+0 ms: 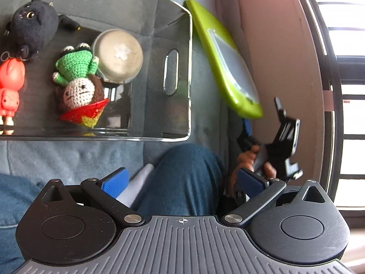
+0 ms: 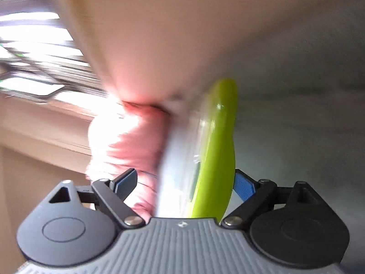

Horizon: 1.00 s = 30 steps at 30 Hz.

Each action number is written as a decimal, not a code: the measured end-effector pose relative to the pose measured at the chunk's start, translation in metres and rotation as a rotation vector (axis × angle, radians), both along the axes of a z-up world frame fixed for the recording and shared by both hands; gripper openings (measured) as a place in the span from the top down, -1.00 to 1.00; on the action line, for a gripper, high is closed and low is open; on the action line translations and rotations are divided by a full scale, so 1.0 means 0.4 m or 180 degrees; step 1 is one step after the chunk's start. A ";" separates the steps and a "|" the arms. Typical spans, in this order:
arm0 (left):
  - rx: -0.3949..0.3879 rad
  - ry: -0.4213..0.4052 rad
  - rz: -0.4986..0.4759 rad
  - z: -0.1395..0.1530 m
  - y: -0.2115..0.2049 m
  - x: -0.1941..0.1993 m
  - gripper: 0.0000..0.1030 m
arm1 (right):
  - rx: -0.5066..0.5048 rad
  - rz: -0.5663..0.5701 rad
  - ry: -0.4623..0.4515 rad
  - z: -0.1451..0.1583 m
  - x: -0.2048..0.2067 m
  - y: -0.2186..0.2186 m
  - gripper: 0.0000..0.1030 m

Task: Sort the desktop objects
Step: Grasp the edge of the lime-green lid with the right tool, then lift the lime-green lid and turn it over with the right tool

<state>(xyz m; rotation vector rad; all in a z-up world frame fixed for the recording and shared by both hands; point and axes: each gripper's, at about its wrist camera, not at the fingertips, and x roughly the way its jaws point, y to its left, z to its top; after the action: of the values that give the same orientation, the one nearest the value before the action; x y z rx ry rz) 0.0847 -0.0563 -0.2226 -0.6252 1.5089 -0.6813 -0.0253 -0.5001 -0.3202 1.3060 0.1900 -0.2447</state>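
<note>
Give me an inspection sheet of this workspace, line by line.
Surface: grey-blue cushion.
Job's things: clear tray holds black plush, red figure, crochet doll, round tin.
Clutter: nothing seen.
Grippers: left gripper open, empty; right gripper straddles green board, contact unclear through blur.
Cables: nothing seen.
Surroundings: window bars; person's knee.

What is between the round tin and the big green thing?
The clear tray's end wall with its slot handle, then a strip of bare grey cushion. The left wrist view shows this, from the round tin to the green thing.
</note>
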 end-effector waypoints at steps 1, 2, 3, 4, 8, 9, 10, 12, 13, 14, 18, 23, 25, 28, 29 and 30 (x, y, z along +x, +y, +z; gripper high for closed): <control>-0.0009 0.0007 0.0002 -0.003 -0.001 0.000 -1.00 | -0.0055 -0.0014 0.0027 0.004 0.020 0.004 -0.81; -0.0017 0.0015 -0.0004 -0.004 -0.002 -0.002 -1.00 | -0.0109 -0.0027 0.0054 0.008 0.040 0.009 -0.81; -0.0025 0.0025 -0.0014 -0.005 -0.002 -0.004 -1.00 | -0.0066 -0.0046 0.0070 0.002 0.058 0.012 -0.81; -0.0032 0.0035 -0.0025 -0.005 -0.002 -0.006 -1.00 | 0.0078 -0.0071 0.0073 -0.012 0.075 0.013 -0.81; -0.0134 0.0059 -0.0062 -0.002 -0.013 -0.011 -1.00 | 0.0308 -0.0010 0.0150 -0.075 0.117 0.025 -0.65; -0.0170 0.0068 -0.0073 -0.001 -0.017 -0.012 -1.00 | 0.0353 0.0011 0.0172 -0.090 0.127 0.029 -0.37; -0.0227 0.0078 -0.0103 0.003 -0.026 -0.012 -1.00 | 0.0395 0.0050 0.0201 -0.103 0.130 0.029 -0.18; -0.0367 0.0102 -0.0190 0.013 -0.050 -0.013 -1.00 | 0.0521 0.0172 0.0188 -0.114 0.118 0.023 0.56; -0.0443 0.0104 -0.0237 0.019 -0.067 -0.011 -1.00 | 0.0595 0.0226 0.0100 -0.112 0.100 0.023 0.61; -0.0522 0.0094 -0.0287 0.026 -0.088 -0.005 -1.00 | 0.0647 0.0277 0.0021 -0.104 0.081 0.024 0.62; -0.0721 0.0013 -0.0359 0.045 -0.174 0.035 -1.00 | 0.0738 0.0269 -0.0275 -0.046 -0.035 0.031 0.60; -0.0744 0.0061 -0.0257 0.020 -0.267 0.096 -1.00 | 0.1269 0.0133 -0.0664 -0.029 -0.161 -0.016 0.50; -0.0852 0.0148 -0.0211 0.001 -0.305 0.123 -1.00 | 0.1380 0.0122 -0.0768 -0.028 -0.203 -0.039 0.48; -0.1003 0.0277 -0.0133 -0.028 -0.363 0.163 -1.00 | 0.1298 0.0086 -0.0745 -0.038 -0.246 -0.062 0.48; -0.1008 0.0289 -0.0101 -0.036 -0.379 0.174 -1.00 | 0.1257 0.0071 -0.0710 -0.048 -0.255 -0.066 0.48; -0.0949 0.0305 -0.0058 -0.046 -0.396 0.182 -1.00 | 0.1243 0.0048 -0.0669 -0.061 -0.268 -0.068 0.49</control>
<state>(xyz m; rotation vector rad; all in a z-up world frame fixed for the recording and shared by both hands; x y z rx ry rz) 0.1576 -0.2145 -0.2410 -0.8809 1.5146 -0.9107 -0.1325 -0.5275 -0.3445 1.7060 0.0695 -0.0557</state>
